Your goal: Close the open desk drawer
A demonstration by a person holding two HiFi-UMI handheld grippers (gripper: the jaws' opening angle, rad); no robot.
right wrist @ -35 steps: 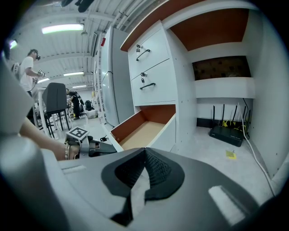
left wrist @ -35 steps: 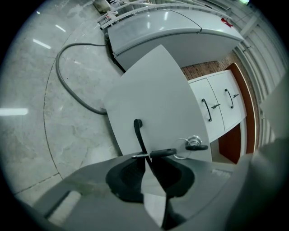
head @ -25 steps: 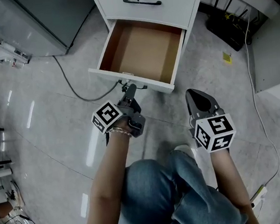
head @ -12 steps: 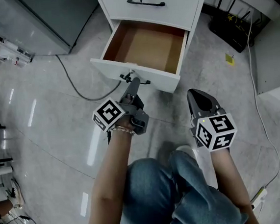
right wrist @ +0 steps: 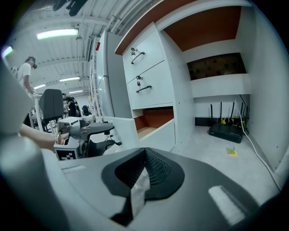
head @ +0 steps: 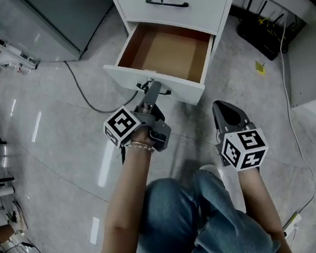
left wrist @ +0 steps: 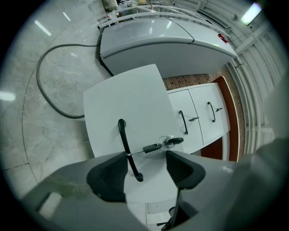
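Hanging open, white drawer [head: 167, 50]; left gripper [left wrist: 144, 169] jaws just opened astride its handle [left wrist: 126, 149], right gripper's [right wrist: 142, 173] together.

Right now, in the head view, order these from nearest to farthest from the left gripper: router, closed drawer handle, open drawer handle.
1. Open drawer handle: between the jaws of the left gripper, which have just been opening.
2. Closed drawer handle: beyond it, on the drawer above.
3. Router: far right, on the floor by the wall.
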